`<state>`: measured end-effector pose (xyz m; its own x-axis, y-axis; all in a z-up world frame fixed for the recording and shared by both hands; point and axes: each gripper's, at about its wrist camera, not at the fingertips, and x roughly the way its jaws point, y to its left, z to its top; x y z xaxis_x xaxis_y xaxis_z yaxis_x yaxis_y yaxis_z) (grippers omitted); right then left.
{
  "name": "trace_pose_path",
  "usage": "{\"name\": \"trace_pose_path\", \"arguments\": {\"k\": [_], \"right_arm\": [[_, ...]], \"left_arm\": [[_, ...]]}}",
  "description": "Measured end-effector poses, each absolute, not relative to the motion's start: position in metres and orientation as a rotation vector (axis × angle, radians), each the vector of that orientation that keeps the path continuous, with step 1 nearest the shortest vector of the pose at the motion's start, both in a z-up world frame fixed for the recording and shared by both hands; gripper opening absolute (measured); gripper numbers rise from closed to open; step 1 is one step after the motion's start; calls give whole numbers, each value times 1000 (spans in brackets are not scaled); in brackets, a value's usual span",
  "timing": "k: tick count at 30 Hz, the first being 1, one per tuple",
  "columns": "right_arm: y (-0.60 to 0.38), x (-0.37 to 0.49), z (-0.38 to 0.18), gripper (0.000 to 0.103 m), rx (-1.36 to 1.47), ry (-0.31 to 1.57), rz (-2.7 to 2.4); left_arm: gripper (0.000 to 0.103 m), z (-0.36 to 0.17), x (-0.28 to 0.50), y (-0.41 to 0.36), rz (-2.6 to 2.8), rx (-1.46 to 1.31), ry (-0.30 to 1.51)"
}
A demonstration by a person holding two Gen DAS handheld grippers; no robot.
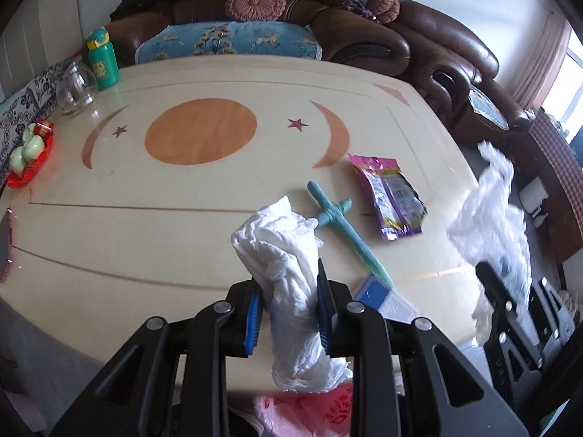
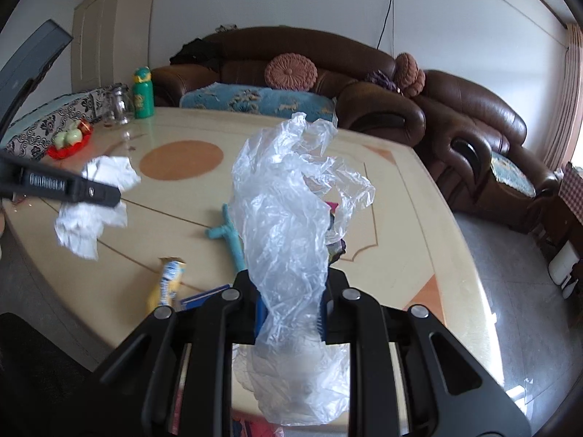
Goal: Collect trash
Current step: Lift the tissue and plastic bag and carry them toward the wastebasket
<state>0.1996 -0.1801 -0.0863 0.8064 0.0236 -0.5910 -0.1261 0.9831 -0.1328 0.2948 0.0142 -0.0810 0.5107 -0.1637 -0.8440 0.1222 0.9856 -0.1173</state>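
Note:
My left gripper [image 1: 289, 300] is shut on a crumpled white tissue [image 1: 284, 247] and holds it above the near edge of the cream table [image 1: 145, 236]. It also shows in the right wrist view [image 2: 98, 196], with the tissue [image 2: 91, 225] hanging from it. My right gripper [image 2: 289, 309] is shut on a clear plastic bag [image 2: 288, 204], held up over the table; in the left wrist view that bag [image 1: 492, 218] appears blurred at the right. On the table lie a pink-purple snack wrapper [image 1: 390, 196], a yellow wrapper [image 2: 165, 280] and a blue-white packet [image 1: 379, 295].
A teal toy sword [image 1: 339, 218] lies mid-table. A green bottle [image 1: 101, 59], a glass jar [image 1: 74, 87] and a red tray of pale fruit [image 1: 29, 153] stand at the far left. A brown sofa [image 1: 364, 29] wraps the back and right. A pink bag [image 1: 313, 411] is below my left gripper.

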Motion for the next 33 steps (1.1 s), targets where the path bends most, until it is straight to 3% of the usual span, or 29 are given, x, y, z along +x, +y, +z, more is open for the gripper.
{"name": "trace_pose_path", "arguments": {"k": [19, 33], "right_arm": [[-161, 78, -39, 21, -197, 592, 78], [-150, 16, -37, 21, -219, 610, 101]], "left_arm": [[25, -71, 149, -8, -236, 48, 980], [25, -76, 87, -16, -267, 81, 970]]}}
